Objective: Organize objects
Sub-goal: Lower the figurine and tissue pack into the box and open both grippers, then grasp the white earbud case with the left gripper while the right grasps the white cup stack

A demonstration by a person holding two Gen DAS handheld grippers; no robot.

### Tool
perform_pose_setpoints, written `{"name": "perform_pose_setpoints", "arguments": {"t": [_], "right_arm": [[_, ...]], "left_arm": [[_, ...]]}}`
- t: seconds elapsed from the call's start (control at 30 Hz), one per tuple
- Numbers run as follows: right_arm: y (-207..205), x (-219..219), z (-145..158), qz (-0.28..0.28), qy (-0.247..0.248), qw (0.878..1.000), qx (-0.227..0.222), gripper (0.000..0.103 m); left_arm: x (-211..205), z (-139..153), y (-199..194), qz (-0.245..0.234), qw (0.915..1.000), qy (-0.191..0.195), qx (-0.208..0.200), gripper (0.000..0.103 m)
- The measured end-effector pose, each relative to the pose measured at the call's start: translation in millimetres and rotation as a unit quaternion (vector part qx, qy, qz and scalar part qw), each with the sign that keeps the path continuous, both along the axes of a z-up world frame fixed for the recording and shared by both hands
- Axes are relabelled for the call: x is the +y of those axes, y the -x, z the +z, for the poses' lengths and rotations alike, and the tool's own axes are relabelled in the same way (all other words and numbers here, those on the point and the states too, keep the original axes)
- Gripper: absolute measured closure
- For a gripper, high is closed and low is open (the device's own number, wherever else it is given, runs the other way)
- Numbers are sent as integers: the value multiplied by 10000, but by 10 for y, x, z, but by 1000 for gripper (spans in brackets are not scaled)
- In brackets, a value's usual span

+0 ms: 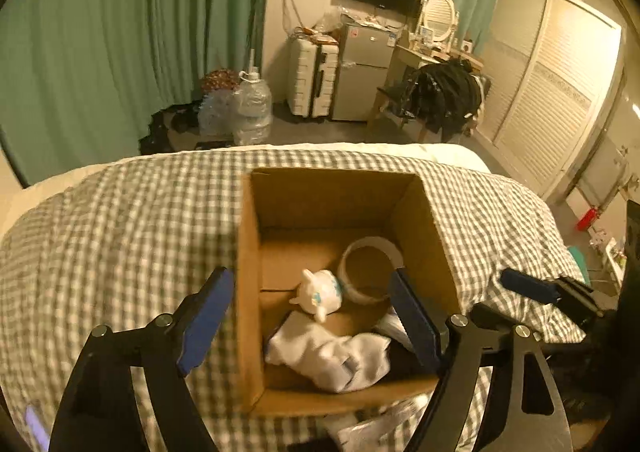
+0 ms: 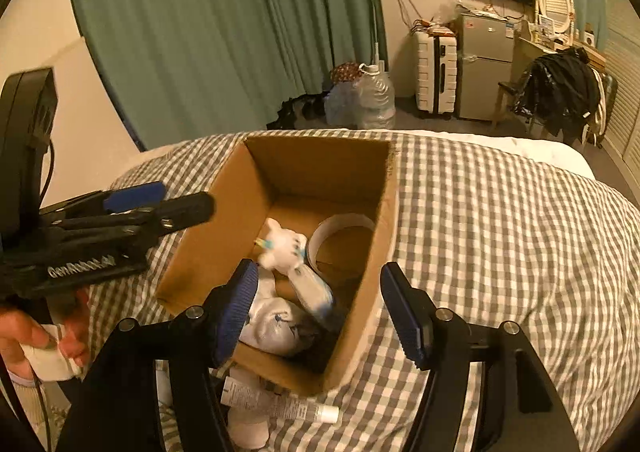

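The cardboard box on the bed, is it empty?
No, the cardboard box holds a small white toy figure, a roll of tape and crumpled white cloth.

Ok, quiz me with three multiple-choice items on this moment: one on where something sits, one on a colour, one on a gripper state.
1. Where is the tape roll?
A. on the checked bedspread
B. inside the cardboard box
C. on the floor

2. What colour are the gripper finger pads?
A. blue
B. red
C. yellow

3. How does the right gripper stand?
A. shut on the tube
B. shut on the white toy
C. open, holding nothing

Key:
1 B, the roll lies against the far right corner of the cardboard box, beside the white toy.
2 A, both wrist views show blue pads.
3 C, its fingers are spread wide over the box, and the tube lies on the bedspread in front of the box.
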State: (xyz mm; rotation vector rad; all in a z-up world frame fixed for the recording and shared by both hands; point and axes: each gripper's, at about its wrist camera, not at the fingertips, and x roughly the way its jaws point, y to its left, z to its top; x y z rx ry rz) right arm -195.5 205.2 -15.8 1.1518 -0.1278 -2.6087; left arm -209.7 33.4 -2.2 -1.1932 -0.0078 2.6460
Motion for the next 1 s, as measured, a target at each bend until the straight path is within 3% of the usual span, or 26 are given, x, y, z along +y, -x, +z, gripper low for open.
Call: {"name": "perform_pose_setpoints", "arguments": {"t": [0.13,0.23,0.4,0.63,0.8,1.0], "right_arm": [[-204,59,105,-78,66,9999,41,36],[-353,98,205,-115,108,9998,114,33],[-607,66,305,-31,85,9998,200,33],[-902,-97,194,129,0,9999,80,33],[-1077,-275,-73,313,-191,9992,-147,33],[-1116,-425,-426,428,-367,9970,-529,33]], "left_arm": [[-156,98,-185,174,9997,157,20,18],[-311,139,-386,346,9989,305,82,8],[-513,69,-690,542,9977,415,-10,8],[-713,-329,-1069,889,9944,494,-275,8],[-906,-701,-1298,1222,9896,587,-491,8],[-992,-1100,-1498,1262,9870,703,-704,8]]}}
